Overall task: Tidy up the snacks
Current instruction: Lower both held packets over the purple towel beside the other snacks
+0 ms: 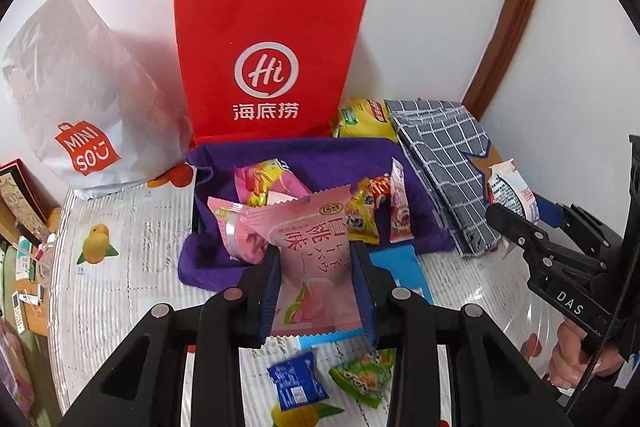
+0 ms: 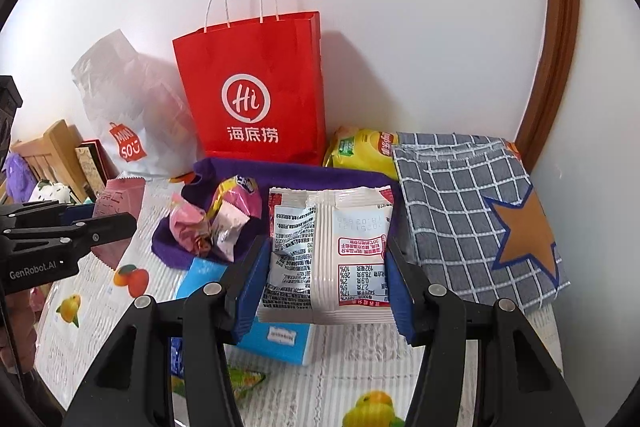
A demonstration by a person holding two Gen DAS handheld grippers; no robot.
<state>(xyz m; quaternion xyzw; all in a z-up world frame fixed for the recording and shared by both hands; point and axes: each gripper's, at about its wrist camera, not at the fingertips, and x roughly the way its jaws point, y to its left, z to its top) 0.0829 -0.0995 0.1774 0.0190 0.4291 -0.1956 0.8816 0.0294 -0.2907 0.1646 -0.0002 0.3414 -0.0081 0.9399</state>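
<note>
Between our left gripper [image 1: 318, 291] fingers, clamped shut, hangs a pink peach-print snack packet [image 1: 312, 267]; our right gripper [image 2: 326, 283] pinches a white printed sachet [image 2: 326, 255]. Directly beyond both, mid-frame, lies the purple cloth-lined tray [image 1: 320, 151].

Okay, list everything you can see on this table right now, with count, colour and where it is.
red paper bag: one, red, upright at the wall
plastic bag: one, white, left of it
purple cloth: one, purple, centre, several small snacks on it
chip bag: one, yellow, behind the cloth
checked towel: one, grey, right
pink packet: one, pink, in the left gripper
white packet: one, white, in the right gripper
</note>
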